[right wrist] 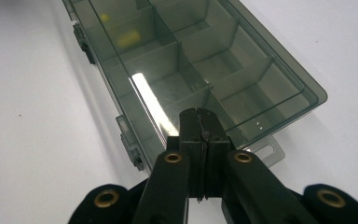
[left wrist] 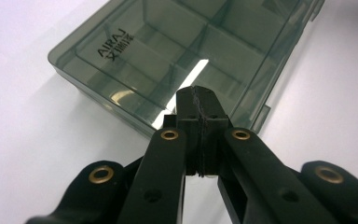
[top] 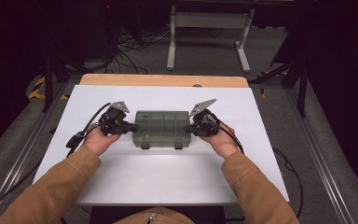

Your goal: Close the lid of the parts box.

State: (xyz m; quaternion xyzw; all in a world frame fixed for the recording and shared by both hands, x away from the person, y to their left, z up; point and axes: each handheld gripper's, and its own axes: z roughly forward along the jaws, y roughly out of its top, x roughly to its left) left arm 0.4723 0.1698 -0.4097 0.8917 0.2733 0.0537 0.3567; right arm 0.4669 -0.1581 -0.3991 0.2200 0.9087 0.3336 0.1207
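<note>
Box (top: 161, 128) lies mid-table (top: 168, 172), lid closed, latches toward the person. Contact between gripper tips and box ends can't be made out from the high view. Far end of box is cut off in both gripper views. Box: smoky translucent plastic, divided compartments, printed logo on lid; small yellow items (right wrist: 128, 37) in one compartment, blurred. Left gripper (top: 134, 126) clenched, empty, at left end. Right gripper (top: 187, 128) clenched, empty, at right end.

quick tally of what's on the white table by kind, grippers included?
Clear grey compartment box: 1
Latches on the box front: 2
Yellow bits inside the box: 2
Grippers, left gripper and right gripper, both with fingers shut: 2
Total: 7
</note>
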